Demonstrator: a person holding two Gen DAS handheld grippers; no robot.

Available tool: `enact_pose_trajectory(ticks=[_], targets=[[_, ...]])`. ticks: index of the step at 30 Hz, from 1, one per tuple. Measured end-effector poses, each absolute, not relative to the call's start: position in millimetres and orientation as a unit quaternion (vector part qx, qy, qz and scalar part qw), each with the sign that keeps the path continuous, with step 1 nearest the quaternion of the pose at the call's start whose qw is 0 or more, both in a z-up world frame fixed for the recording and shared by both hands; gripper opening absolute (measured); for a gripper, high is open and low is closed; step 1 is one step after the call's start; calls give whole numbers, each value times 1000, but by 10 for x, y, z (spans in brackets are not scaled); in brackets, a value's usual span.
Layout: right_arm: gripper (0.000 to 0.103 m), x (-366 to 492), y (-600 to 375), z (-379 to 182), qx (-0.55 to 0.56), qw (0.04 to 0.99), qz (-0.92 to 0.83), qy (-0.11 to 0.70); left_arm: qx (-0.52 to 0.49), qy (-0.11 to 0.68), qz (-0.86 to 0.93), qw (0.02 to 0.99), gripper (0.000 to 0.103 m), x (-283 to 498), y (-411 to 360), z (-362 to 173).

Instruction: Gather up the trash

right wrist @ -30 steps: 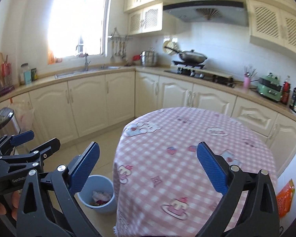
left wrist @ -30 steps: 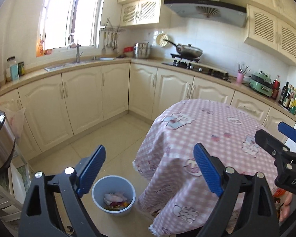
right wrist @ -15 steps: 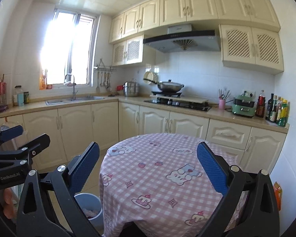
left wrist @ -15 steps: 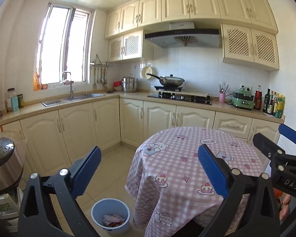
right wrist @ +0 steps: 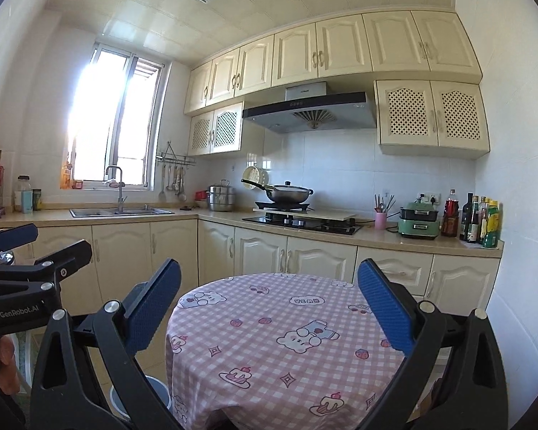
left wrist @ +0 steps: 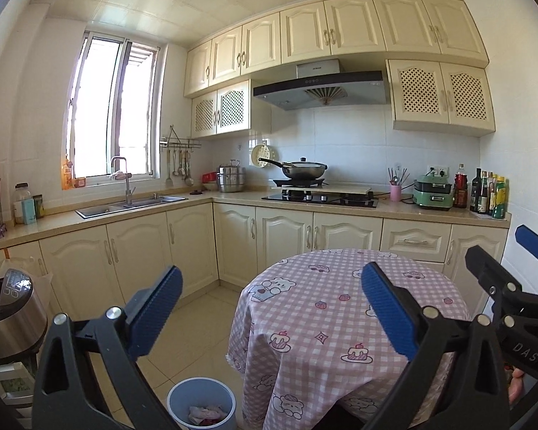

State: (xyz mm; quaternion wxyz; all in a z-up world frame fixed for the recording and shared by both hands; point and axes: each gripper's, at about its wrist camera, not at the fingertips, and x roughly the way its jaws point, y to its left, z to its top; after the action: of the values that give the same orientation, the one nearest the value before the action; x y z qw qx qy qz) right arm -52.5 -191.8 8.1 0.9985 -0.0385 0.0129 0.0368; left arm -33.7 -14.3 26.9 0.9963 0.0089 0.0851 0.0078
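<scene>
Round pale-blue plastic trash bin [left wrist: 201, 405] on the tiled floor, just beside the draped round counter with the pink checked cartoon tablecloth [left wrist: 326, 308], crumpled wrappers already inside. Now low in the left view, nearly hidden behind the cloth in the right [right wrist: 157, 392]. Within 1 second, views tilted up from bin and cloth toward cupboards and ceiling. No trash visible on the cloth. Left tool [left wrist: 270, 310] wide open, holding nothing; right tool [right wrist: 269, 304] likewise wide open, empty. Probably collecting finished, or scanning for more.
</scene>
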Motion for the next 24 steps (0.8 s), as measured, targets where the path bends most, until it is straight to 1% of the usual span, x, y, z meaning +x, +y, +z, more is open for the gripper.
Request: enact_pose_trajectory(ticks=[24], targets=[[95,-438,-1890,-24,-38,998,43,36,12,94,11,995,98,-263,-57,201]])
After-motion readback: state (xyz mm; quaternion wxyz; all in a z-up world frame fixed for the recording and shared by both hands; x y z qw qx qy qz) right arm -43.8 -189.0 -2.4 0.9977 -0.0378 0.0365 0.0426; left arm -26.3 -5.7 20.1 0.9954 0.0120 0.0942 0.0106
